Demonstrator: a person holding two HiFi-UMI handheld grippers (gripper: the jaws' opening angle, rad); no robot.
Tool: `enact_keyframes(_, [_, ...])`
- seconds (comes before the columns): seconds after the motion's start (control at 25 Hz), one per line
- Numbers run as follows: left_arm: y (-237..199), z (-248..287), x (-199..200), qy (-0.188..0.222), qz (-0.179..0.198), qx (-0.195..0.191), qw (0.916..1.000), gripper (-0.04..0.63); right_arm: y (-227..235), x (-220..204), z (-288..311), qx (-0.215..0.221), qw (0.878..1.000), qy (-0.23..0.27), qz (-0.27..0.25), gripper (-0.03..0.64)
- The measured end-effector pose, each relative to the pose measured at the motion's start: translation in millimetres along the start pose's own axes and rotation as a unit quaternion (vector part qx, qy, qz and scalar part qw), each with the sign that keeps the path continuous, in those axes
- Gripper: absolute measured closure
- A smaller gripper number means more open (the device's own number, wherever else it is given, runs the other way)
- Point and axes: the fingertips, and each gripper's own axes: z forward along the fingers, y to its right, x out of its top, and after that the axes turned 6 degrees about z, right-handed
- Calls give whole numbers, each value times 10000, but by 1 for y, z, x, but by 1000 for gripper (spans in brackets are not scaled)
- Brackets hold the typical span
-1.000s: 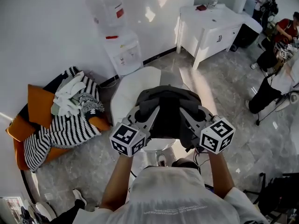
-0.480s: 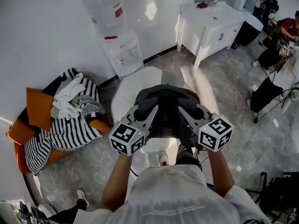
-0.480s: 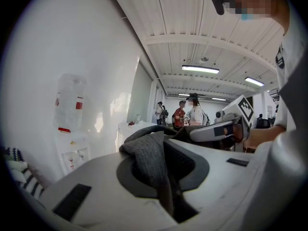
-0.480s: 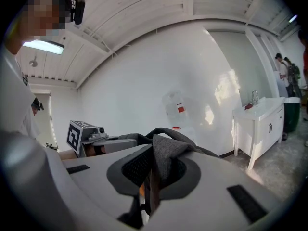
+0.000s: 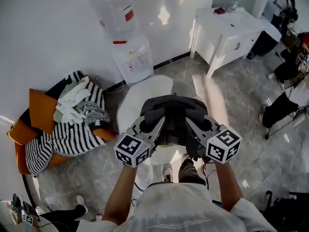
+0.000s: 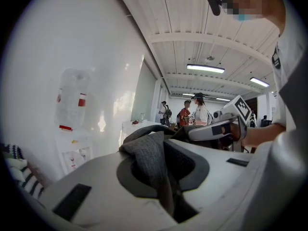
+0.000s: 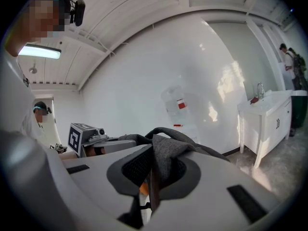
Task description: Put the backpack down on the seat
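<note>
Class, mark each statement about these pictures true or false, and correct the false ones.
1. Both the left gripper and the right gripper are shut on the backpack. True.
2. The backpack lies on the floor. False: the two grippers hold it up over the white seat.
3. A water dispenser stands against the wall beyond the seat. True.
4. The striped blanket lies on the seat. False: it lies on the orange sofa, to the left of the seat.
</note>
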Motion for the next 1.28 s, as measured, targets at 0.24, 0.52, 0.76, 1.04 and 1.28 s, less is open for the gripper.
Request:
enact_keyframes(0.24, [-21,30,-6,-80,-57,212,9997,545,34,7,21,211,9995,-206,95,581])
enact_keyframes(0.52, [-39,62,-19,-178,-213,403,9988,545,74,8,42,407,9981,-437,124,581])
enact_keyframes(0.76, [-45,88,-35,-367,-339,451,9977,545,106,2,52,525,9964,-566,361,581])
enact_keyframes(1.04, [-66,109,-54,-408,-598,638,9953,545,133,-5,76,716,9932,-855,332,581])
enact_keyframes(1.28, [-82,131,-77,-457,-775,801,9927,543,162,-17,97,862,9895,-1120,288,581])
